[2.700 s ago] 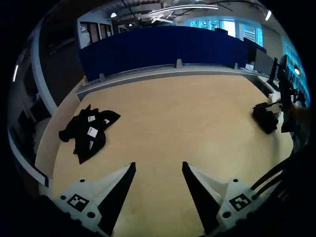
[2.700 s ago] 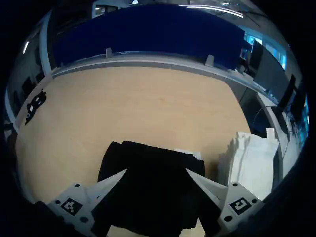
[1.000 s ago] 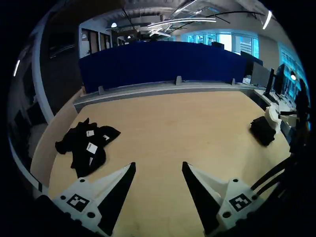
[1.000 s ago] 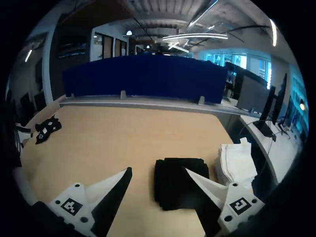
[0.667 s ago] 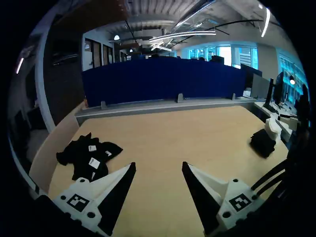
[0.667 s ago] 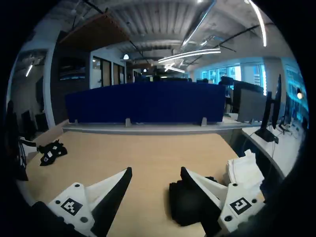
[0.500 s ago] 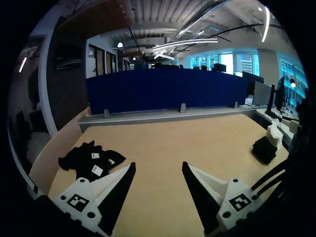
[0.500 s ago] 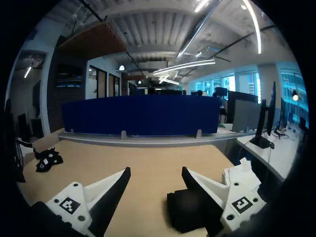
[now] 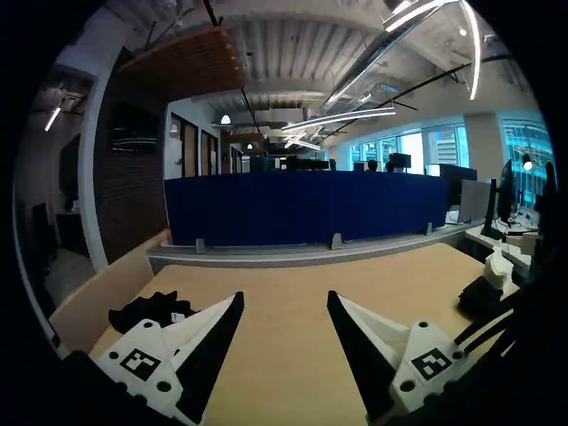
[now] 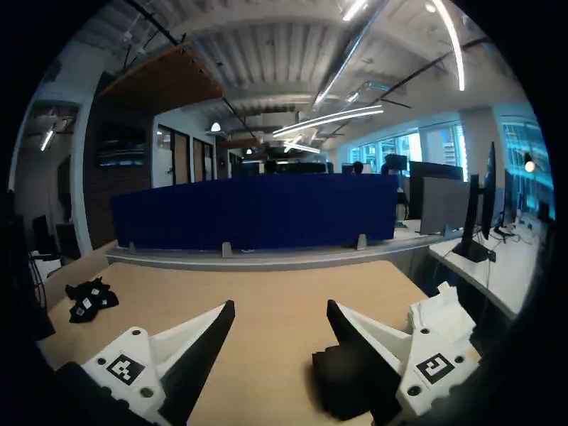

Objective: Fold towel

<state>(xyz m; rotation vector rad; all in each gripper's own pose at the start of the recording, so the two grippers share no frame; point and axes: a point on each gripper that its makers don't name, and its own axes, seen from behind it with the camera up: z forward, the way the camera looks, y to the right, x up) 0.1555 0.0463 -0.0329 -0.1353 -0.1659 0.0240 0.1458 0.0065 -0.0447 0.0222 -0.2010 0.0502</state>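
The right claw [image 10: 280, 305], apart and empty, is lifting off the folded black towel [image 10: 348, 383], released beside its right finger on the worktop [image 10: 213, 291]. The left claw [image 9: 284, 295], also apart, is rising near the crumpled towels [image 9: 142, 312], probably next.

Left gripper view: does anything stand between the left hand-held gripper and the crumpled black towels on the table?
Nothing visible does. The crumpled black towels lie on the table just past the left hand-held gripper, whose own finger partly covers them; only bare wood lies between. Its jaws are open.
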